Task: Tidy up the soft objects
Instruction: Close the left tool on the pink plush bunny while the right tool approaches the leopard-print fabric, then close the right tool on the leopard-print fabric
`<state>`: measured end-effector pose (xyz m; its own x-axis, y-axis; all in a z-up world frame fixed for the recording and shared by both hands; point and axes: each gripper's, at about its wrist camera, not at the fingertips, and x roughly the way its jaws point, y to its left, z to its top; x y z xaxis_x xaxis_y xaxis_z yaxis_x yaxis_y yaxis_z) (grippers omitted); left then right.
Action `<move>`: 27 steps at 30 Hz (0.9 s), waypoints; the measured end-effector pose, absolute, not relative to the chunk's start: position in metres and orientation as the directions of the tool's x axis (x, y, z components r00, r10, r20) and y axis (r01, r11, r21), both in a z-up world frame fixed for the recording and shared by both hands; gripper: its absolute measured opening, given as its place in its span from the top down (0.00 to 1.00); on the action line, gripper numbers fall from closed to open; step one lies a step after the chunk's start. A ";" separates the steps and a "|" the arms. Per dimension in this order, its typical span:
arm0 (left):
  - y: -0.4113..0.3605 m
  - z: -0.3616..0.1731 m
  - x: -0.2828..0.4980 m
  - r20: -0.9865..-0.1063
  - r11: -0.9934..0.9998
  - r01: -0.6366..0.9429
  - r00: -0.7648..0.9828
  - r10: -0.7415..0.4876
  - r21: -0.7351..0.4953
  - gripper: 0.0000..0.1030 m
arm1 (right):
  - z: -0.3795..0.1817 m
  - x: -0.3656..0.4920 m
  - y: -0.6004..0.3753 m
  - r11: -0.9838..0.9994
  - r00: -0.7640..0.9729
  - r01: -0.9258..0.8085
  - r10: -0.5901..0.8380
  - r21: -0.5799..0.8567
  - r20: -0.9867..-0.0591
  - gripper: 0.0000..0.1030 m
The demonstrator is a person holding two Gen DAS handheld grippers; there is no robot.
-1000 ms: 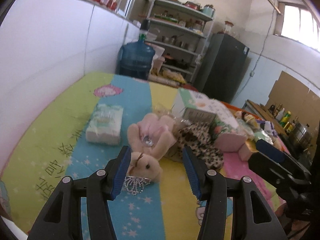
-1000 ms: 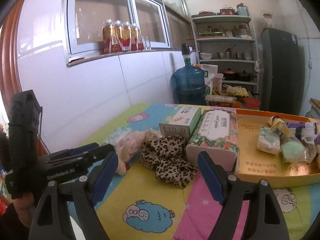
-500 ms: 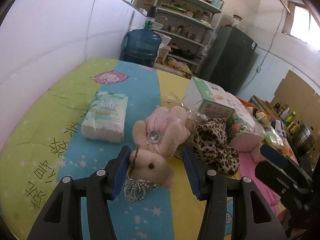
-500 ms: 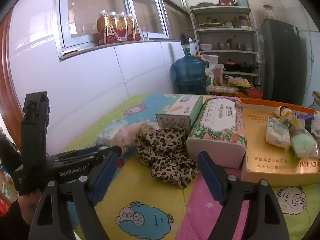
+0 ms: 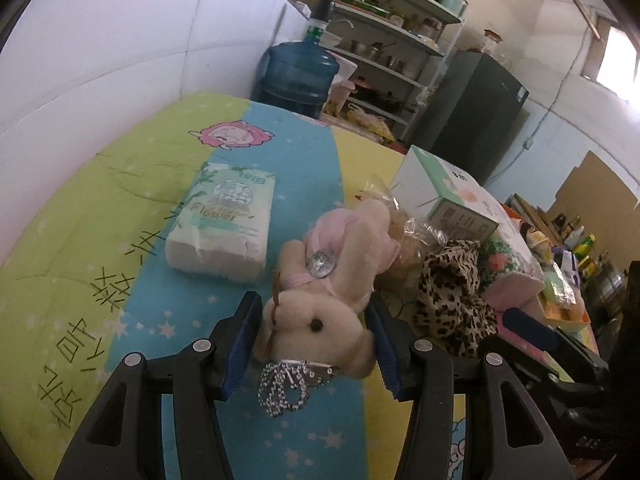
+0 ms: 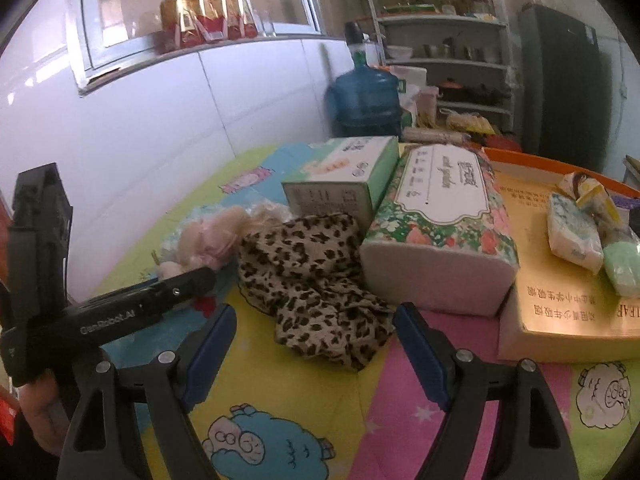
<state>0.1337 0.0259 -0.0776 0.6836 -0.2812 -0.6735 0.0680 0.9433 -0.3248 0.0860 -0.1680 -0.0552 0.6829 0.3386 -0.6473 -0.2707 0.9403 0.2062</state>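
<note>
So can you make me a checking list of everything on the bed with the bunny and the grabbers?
Surface: cartoon bedsheet in green, blue, yellow and pink stripes.
Job's things: plush bunny lying flat; leopard cloth crumpled beside it.
Clutter: tissue pack, green box, floral tissue pack, orange tray holding small packets.
Grippers: left gripper, jaws either side of the bunny's head, grip not certain; right gripper open, near the leopard cloth.
Cables: nothing seen on the bed.
Surroundings: water jug, shelves, fridge, bottles on the windowsill.
</note>
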 end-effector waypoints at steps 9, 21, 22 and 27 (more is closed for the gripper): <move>0.031 -0.082 0.136 -0.659 0.928 0.069 0.684 -0.312 -0.367 0.55 | -0.062 0.107 -0.157 0.956 0.638 -0.247 0.284 0.158 -0.716 0.21; 0.034 -0.080 0.131 -0.634 0.918 0.092 0.696 -0.336 -0.385 0.59 | -0.069 0.120 -0.145 0.955 0.605 -0.270 0.267 0.122 -0.750 0.54; 0.034 -0.080 0.130 -0.630 0.918 0.094 0.700 -0.336 -0.385 0.59 | -0.069 0.119 -0.145 0.954 0.605 -0.272 0.272 0.127 -0.748 0.60; 0.037 -0.077 0.124 -0.605 0.918 0.095 0.725 -0.330 -0.386 0.60 | -0.070 0.109 -0.146 0.944 0.606 -0.290 0.307 0.155 -0.734 0.81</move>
<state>0.1237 0.0366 -0.0771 0.7252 -0.3295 -0.6046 0.0951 0.9176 -0.3860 0.1093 -0.1457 -0.0697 0.6061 0.3067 -0.7339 -0.2897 0.9444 0.1554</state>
